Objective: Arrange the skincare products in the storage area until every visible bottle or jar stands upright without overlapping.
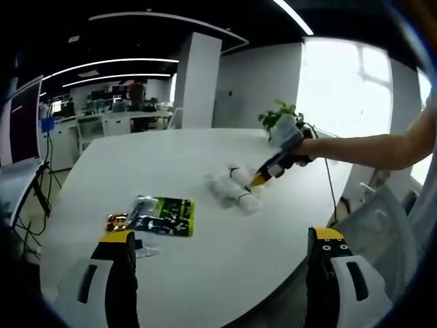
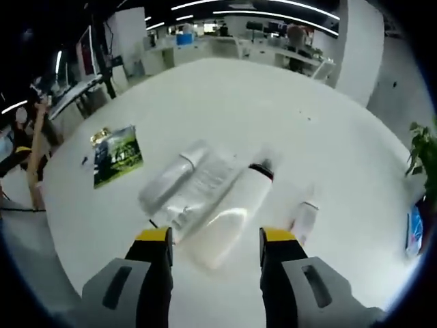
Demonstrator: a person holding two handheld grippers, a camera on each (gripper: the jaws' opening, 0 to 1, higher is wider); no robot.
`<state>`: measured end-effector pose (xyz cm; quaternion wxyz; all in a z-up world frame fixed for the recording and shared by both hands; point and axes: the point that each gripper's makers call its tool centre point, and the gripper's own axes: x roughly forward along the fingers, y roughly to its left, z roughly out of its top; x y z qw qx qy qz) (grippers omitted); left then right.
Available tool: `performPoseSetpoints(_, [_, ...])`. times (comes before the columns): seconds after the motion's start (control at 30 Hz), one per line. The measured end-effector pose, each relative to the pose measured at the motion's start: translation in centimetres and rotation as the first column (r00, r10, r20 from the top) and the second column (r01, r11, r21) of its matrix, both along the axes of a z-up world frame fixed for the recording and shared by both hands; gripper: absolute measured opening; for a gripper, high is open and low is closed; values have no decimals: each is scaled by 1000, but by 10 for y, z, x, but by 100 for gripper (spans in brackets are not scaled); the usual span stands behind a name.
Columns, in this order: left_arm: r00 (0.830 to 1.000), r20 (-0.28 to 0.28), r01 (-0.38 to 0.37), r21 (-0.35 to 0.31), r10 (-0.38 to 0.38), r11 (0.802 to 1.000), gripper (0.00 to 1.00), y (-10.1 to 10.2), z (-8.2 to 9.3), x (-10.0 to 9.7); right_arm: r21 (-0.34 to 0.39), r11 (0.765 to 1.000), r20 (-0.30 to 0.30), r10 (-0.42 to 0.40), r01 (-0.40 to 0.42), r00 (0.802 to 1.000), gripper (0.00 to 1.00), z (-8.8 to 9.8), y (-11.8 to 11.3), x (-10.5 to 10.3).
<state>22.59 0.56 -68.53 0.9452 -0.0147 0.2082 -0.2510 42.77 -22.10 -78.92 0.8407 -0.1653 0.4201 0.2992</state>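
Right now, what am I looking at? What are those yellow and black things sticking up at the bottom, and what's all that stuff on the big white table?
Those are two-fingered grabbers, one in each of a person's hands, each carrying its own camera. The left gripper view shows the left gripper, open and holding nothing. Farther off, the person's arm reaches in with the right gripper, down by the white bottles. The right gripper view looks along the right gripper, open, with the bottles lying on their sides just ahead. A green packet also lies on the white table. Nothing is held.
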Motion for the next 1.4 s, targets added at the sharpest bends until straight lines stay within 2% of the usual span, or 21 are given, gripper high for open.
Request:
performPoseSetpoints(0.07, [1000,0,-2,1,2,1000,98,1,0,0,-32,999,-30,18,-19,999,50,-3,-2,7])
performPoseSetpoints(0.2, [1000,1,-9,1,9,1000,98,2,0,1,-91,995,-87,32,-40,996,49,-9,-4,9])
performPoseSetpoints(0.37, [1000,-2,-7,3,7,1000,98,2,-1,1,-110,993,-129,22,-37,991,48,-14,-2,11])
performPoseSetpoints(0.5, [1000,-5,-12,5,12,1000,98,3,-2,1,-125,992,-176,10,-33,984,46,-24,-4,24])
performPoseSetpoints(0.7, [1000,-11,-15,12,15,1000,98,4,-4,2,-174,983,-202,20,-56,979,45,-27,-1,21])
performPoseSetpoints(0.8, [1000,-11,-15,14,15,1000,98,4,-4,2,-211,973,-238,39,-91,970,44,-31,-1,18])
performPoseSetpoints(0.93, [1000,-11,-11,19,11,1000,98,3,-4,2,-250,964,-258,24,-91,966,46,-41,-2,17])
performPoseSetpoints(1.07, [1000,-12,-22,18,22,1000,98,5,-5,3,-254,962,-268,29,-100,963,46,-41,-4,15])
performPoseSetpoints(1.17, [1000,-16,-16,24,17,1000,98,4,-6,2,-228,971,-288,1,-70,958,45,-42,-6,14])
performPoseSetpoints(1.4, [1000,-21,-17,29,17,999,98,5,-7,1,-227,971,-282,11,-78,959,44,-43,-7,22])
